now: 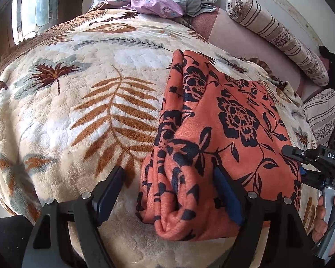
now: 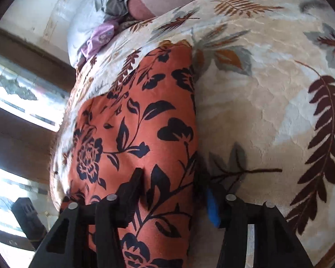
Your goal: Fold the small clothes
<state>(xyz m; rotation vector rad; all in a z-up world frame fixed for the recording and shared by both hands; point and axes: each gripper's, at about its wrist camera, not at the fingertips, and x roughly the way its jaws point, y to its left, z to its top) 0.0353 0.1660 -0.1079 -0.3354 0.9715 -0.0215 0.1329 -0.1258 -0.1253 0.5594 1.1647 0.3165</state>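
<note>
1 orange garment with a black flower print (image 1: 230, 120) lies on a plush leaf-patterned blanket (image 1: 82, 102) spread over a bed, already doubled into a long, thick strip with a rolled, bunched fold along 1 side. Softness and limpness can be judged from the way the cloth sags into the blanket and puckers at its near end; it looks light, slightly fuzzy rather than slick, and in no way fragile, so a firm pinch should be tolerated. Several layers would have to be caught together, since a grip on the top layer alone would probably let the fold slide open. The left gripper (image 1: 167, 192) is held spread, its jaws set either side of the near bunched corner, with 1 pad against the cloth and the other over bare blanket, so nothing is clamped. The right gripper (image 2: 176, 189) straddles the garment's long edge (image 2: 189, 134) at a middling width; whether the cloth is actually pinched cannot be told. A hold at the 2 near corners, through the full thickness, is judged best for carrying that end over the far end (image 1: 178, 58).
</note>
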